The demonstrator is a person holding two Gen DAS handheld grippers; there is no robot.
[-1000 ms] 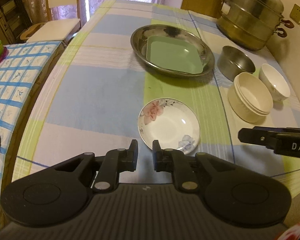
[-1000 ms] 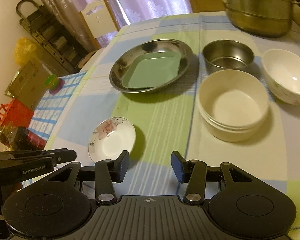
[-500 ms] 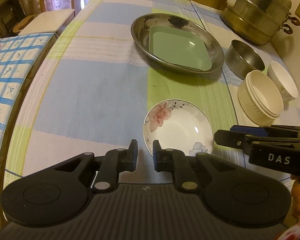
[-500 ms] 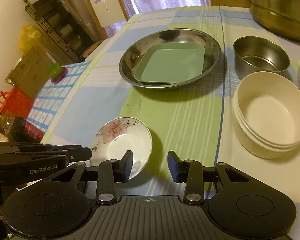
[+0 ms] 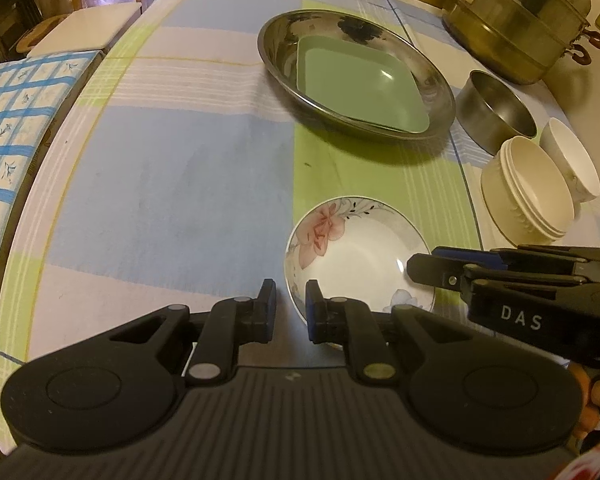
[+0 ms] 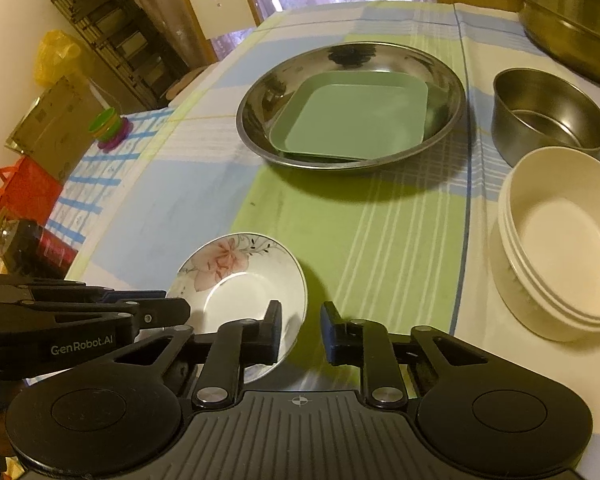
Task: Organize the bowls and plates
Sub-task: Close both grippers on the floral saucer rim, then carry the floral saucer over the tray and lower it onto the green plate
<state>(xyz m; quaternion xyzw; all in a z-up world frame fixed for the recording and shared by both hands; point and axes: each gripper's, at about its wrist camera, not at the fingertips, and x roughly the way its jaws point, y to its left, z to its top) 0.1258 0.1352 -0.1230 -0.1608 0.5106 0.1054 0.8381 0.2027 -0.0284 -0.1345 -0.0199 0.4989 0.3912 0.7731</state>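
Right gripper (image 6: pixel 301 330), jaws closing with the floral saucer's (image 6: pixel 240 276) near rim between them, not yet pinched; left gripper (image 5: pixel 288 304) narrow, empty, beside it; next: grip, then lift toward green plate (image 6: pixel 352 120).

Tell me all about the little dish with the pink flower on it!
The flowered dish is a small, round, shallow saucer that looks like glazed white porcelain. It has a pink lily with dark sprigs on one side of the rim and a pale blue flower on the other. It sits upright and empty on the checked tablecloth, near the table's front edge. The left tongs and the closing right tongs flank its rim; whether either touches it cannot be told.
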